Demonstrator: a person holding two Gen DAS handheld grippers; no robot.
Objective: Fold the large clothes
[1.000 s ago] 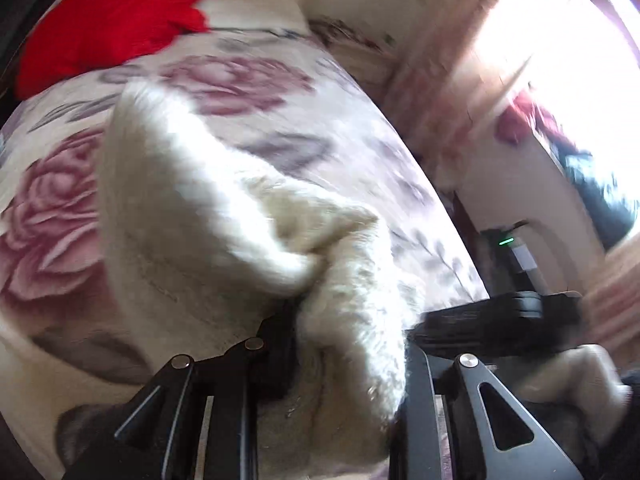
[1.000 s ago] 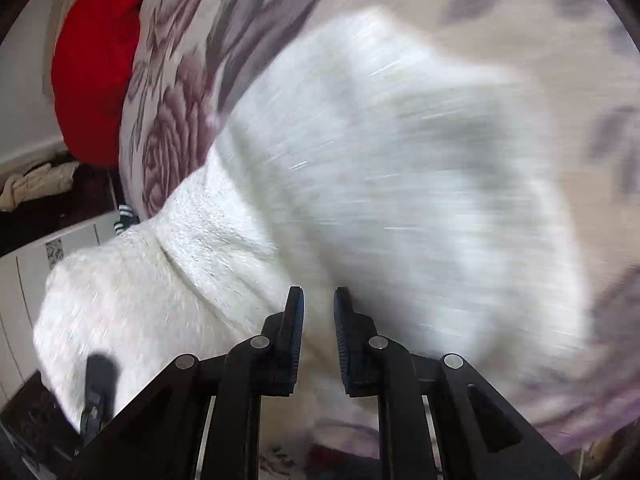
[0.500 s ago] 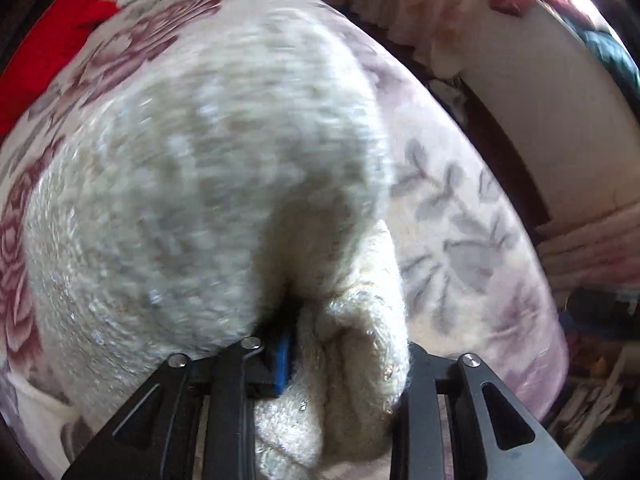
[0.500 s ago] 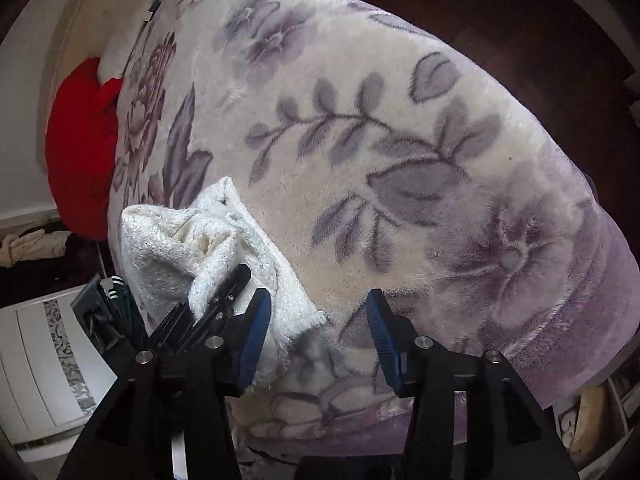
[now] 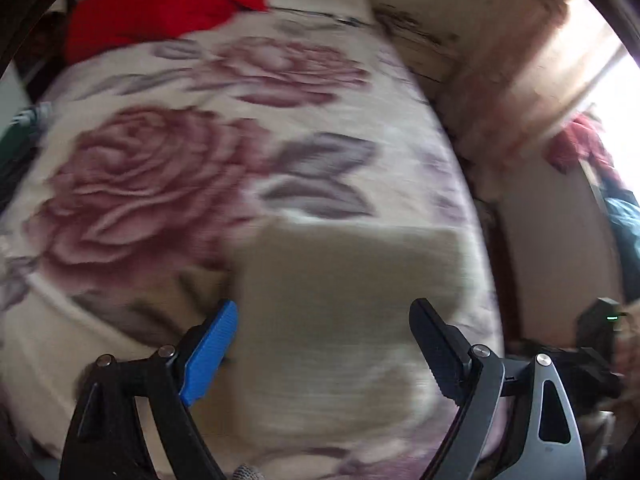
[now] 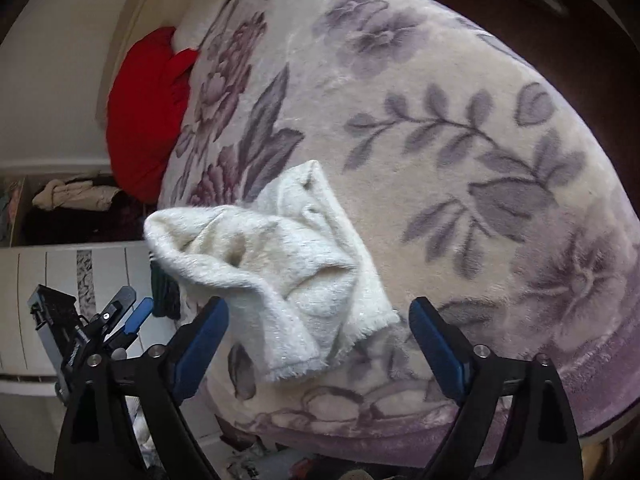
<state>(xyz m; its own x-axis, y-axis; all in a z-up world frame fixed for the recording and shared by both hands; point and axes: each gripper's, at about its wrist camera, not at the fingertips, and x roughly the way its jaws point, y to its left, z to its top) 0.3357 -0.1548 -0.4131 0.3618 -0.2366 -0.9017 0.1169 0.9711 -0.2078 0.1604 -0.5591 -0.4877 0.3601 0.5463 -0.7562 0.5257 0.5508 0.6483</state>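
Note:
A fluffy white garment (image 6: 280, 272) lies in a rumpled heap on the floral blanket (image 6: 480, 120), near the bed's front edge. My right gripper (image 6: 318, 320) hangs just above it, its jaws opening wide; the cloth shows between the blue pads (image 6: 200, 336) but neither touches it. In the blurred left wrist view the same garment (image 5: 348, 300) reads as a cream block on the blanket (image 5: 160, 184). My left gripper (image 5: 324, 320) is over it with its jaws opening too, and nothing is pressed between them. The left gripper (image 6: 134, 306) also shows at the lower left of the right wrist view.
A red cushion (image 6: 148, 112) lies at the head of the bed (image 5: 160, 4). Left of the bed stand a white ribbed unit (image 6: 40, 280) and a shelf with bundled clothes (image 6: 76, 196). A wall and a bright window (image 5: 600, 80) lie to the right.
Both grippers were shut on the white garment and now stand wide, having let it go. The garment has dropped onto the blanket, and both grippers have drawn back and up from it.

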